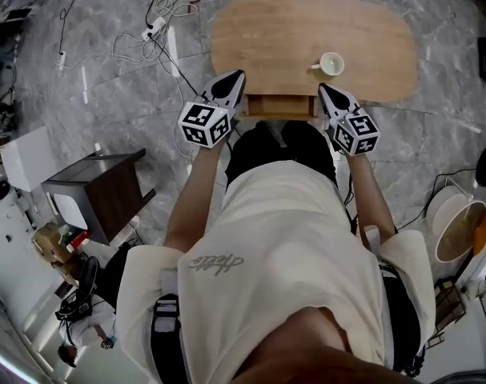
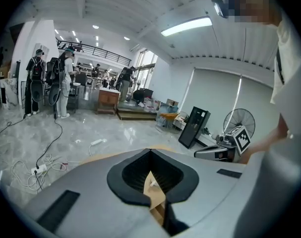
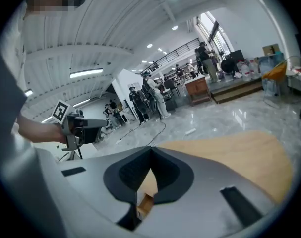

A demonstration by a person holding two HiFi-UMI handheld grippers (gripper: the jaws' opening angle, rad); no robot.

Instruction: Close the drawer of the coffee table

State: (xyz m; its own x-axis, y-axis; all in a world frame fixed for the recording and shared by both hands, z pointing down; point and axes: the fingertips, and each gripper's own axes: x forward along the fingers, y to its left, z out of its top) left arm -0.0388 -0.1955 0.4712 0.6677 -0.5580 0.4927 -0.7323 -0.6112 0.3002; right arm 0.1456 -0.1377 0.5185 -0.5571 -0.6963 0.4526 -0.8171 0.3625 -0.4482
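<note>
The oval wooden coffee table (image 1: 267, 30) stands in front of me in the head view, with a white cup (image 1: 331, 64) on its near right part. Its drawer (image 1: 280, 105) sticks out a little from the near edge. My left gripper (image 1: 236, 79) is at the drawer's left corner and my right gripper (image 1: 323, 90) at its right corner. Both sets of jaws meet at the tips with nothing held. In the left gripper view the gripper (image 2: 150, 151) frames a strip of wood. The right gripper (image 3: 151, 148) lies over the tabletop (image 3: 229, 150).
Cables and a power strip (image 1: 152, 29) lie on the marble floor left of the table. A dark side cabinet (image 1: 102, 189) and a white box (image 1: 25, 158) stand at my left, a white bucket (image 1: 455, 222) at my right. People (image 2: 66, 81) stand far off.
</note>
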